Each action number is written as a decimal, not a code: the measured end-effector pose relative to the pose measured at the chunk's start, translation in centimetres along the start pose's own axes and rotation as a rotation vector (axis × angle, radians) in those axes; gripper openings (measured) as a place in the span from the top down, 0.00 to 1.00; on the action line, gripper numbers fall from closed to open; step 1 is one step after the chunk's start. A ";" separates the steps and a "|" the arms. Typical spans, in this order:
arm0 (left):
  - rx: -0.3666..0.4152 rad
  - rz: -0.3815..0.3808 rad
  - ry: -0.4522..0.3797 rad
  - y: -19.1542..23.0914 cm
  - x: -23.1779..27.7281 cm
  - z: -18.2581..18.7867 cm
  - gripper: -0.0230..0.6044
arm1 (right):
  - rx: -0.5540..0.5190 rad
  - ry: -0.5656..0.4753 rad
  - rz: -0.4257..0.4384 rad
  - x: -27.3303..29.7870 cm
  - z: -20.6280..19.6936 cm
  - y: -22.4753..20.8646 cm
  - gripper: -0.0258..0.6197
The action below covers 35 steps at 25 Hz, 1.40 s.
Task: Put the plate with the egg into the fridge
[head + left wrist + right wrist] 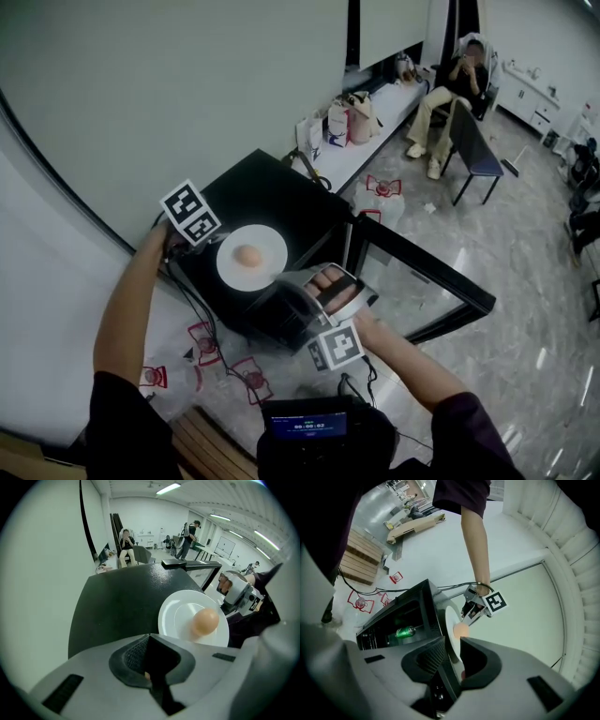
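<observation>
While atop the fridge (277,192), plate (270,246) rim between parted jaws of right gripper (450,652)

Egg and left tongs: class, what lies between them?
Only bare white plate: in the left gripper view the egg sits beyond the left tongs with nothing else between.

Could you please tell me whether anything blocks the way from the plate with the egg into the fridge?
Nothing visible does. The plate sits on top of the fridge, whose door stands wide open. A green can lies inside, but the opening itself looks clear.
</observation>
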<state>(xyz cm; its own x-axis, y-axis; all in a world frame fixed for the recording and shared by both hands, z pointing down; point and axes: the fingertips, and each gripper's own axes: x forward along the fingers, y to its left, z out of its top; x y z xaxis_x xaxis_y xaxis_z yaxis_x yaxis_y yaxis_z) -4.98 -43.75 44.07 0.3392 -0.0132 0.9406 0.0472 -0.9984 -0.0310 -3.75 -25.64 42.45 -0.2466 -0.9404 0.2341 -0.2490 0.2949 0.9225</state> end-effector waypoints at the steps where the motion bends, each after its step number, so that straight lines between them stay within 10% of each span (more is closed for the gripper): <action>1: 0.006 -0.002 -0.004 -0.4 0.1 0.2 0.95 | -0.007 0.003 0.008 0.0 -0.2 0.3 0.82; 12: -0.002 0.016 -0.044 -3.6 0.1 0.9 0.95 | -0.188 -0.008 0.040 -0.7 -0.5 1.2 0.89; 18: -0.023 0.179 -0.125 -3.6 -1.5 1.4 0.95 | -0.258 -0.026 0.034 -1.2 -0.3 0.4 0.92; 28: -0.188 0.723 -0.792 -12.8 -12.3 5.1 0.95 | -0.279 -0.050 -0.085 -5.9 -0.7 0.0 0.92; 35: -0.335 0.916 -0.992 -27.6 -10.8 5.9 0.95 | -0.202 -0.104 -0.079 -13.7 -3.1 1.9 0.92</action>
<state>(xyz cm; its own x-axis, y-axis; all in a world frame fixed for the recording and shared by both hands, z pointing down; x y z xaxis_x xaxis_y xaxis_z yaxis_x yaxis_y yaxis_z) -4.38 -15.76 32.80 0.6509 -0.7591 -0.0048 -0.7286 -0.6230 -0.2845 2.09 -12.76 41.92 -0.3317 -0.9336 0.1356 -0.0819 0.1717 0.9817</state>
